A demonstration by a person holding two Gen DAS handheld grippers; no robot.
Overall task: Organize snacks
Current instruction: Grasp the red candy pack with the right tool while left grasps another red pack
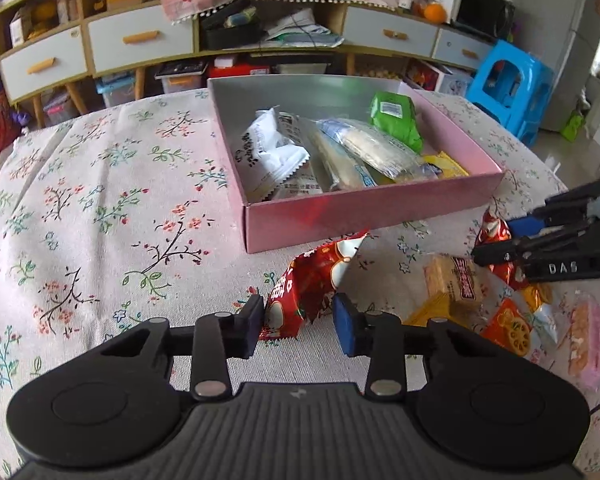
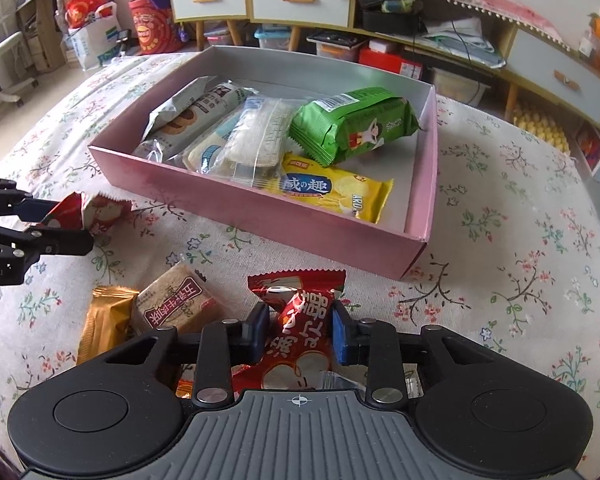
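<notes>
A pink box (image 1: 364, 216) (image 2: 260, 216) on the flowered tablecloth holds several snacks, among them a green pack (image 2: 352, 124) and a yellow chip pack (image 2: 332, 192). My left gripper (image 1: 298, 326) is around a red snack packet (image 1: 312, 288) in front of the box; its left pad touches the packet, its right pad stands apart. The packet also shows in the right wrist view (image 2: 88, 212). My right gripper (image 2: 300, 332) is shut on a second red packet (image 2: 300, 320), right of the first, and shows in the left wrist view (image 1: 496, 240).
Loose snacks lie between the grippers: a tan biscuit pack (image 2: 176, 304) (image 1: 452, 280), a gold packet (image 2: 104, 320), an orange packet (image 1: 508, 324) and a pink packet (image 1: 588, 344). A sideboard (image 1: 140, 40) and a blue stool (image 1: 512, 80) stand beyond the table.
</notes>
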